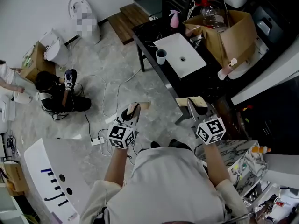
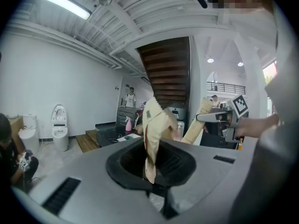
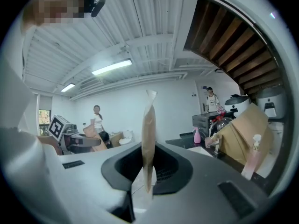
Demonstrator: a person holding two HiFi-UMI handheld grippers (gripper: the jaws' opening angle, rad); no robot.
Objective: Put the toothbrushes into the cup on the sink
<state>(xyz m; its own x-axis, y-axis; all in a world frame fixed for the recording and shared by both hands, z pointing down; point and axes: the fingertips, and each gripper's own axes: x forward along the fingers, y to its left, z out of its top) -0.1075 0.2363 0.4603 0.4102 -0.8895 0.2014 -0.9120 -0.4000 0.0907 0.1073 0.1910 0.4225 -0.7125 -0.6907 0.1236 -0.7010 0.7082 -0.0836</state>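
The step in hand is the carry: both loads are taken up and neither has reached the cup. The left gripper (image 1: 133,109) has its fingers pinched on a tan paper sleeve (image 2: 154,127), creased and standing up out of the grip. The right gripper (image 1: 193,105) has its fingers pinched on a second sleeve (image 3: 148,134), flatter and nearly upright. Each is presumably a wrapped toothbrush, though no brush shows through the paper. In the head view both grippers sit in the lower middle of the frame, over the floor. The cup (image 1: 161,56) stands in the upper middle, on the black bench (image 1: 145,37), just beside the left edge of the white sink (image 1: 180,54) and well apart from either gripper.

The next move calls for closing in on the bench, then bringing one sleeve over the cup's mouth, end down. It should be lowered inside before the fingers spread. The cup is narrow and looks light, so a sideways nudge could tip it
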